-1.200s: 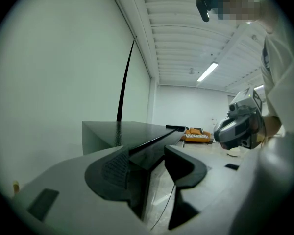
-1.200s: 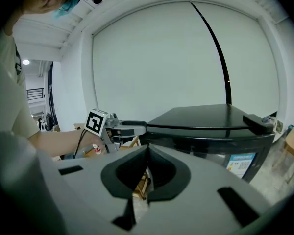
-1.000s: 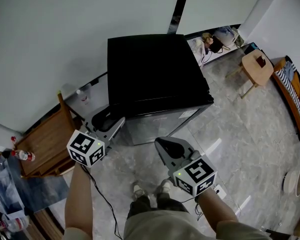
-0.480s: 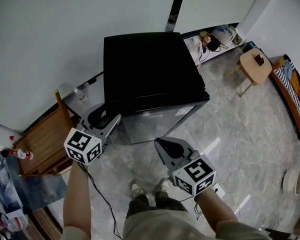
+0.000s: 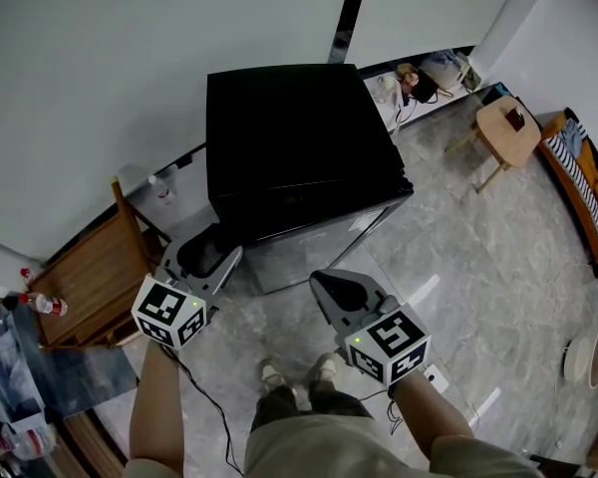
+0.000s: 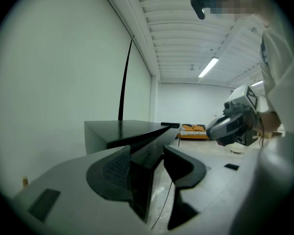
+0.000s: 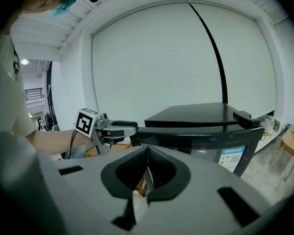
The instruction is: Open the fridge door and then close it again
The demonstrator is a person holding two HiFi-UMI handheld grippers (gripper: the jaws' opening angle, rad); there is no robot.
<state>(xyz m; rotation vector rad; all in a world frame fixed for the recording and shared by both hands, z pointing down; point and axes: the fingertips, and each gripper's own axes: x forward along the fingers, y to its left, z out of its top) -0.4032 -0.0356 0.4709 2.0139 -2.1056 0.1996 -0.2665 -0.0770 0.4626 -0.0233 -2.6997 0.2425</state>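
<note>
Closing round the left edge of the fridge door (image 5: 314, 239), left gripper (image 6: 148, 154) jaws wide, pads not pressing; right gripper (image 7: 147, 164) shut, empty, before the fridge (image 5: 294, 137); open floor (image 5: 468, 267) right of it; door gap hard to make out.

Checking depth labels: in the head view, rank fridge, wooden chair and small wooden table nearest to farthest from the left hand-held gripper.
1. fridge: door edge between the left hand-held gripper's closing jaws.
2. wooden chair: just left.
3. small wooden table: far right.
</note>
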